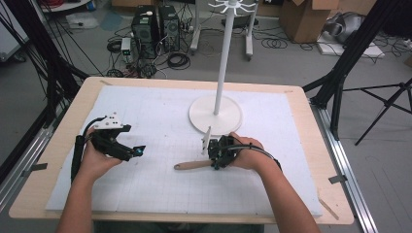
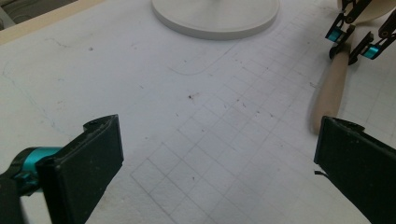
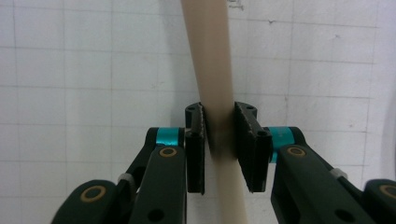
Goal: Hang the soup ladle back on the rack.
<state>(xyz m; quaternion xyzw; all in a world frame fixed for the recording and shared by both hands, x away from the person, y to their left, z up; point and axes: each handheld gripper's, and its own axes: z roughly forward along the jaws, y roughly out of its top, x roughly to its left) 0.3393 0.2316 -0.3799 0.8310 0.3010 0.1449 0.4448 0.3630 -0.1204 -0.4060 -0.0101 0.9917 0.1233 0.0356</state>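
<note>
Wooden handle (image 3: 212, 79) clamped between my right gripper (image 3: 219, 135) pads, lying flat on the white mat (image 1: 145, 189) just in front of my hand. Lift it straight, keep it level so it won't pivot. Left gripper (image 2: 219, 163) idle, jaws wide apart, nothing between.

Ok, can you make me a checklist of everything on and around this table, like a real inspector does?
Surface: white gridded mat on a wooden table, a few dark specks.
Job's things: wooden handle lying flat on the mat; white stand with a tall pole behind it.
Clutter: nothing seen on the mat.
Grippers: right gripper shut on the wooden handle; left gripper open, holding nothing.
Cables: one black cable trails from the left gripper; another runs over the right hand.
Surroundings: computer towers, loose floor cables, cardboard boxes, black tripod legs.
</note>
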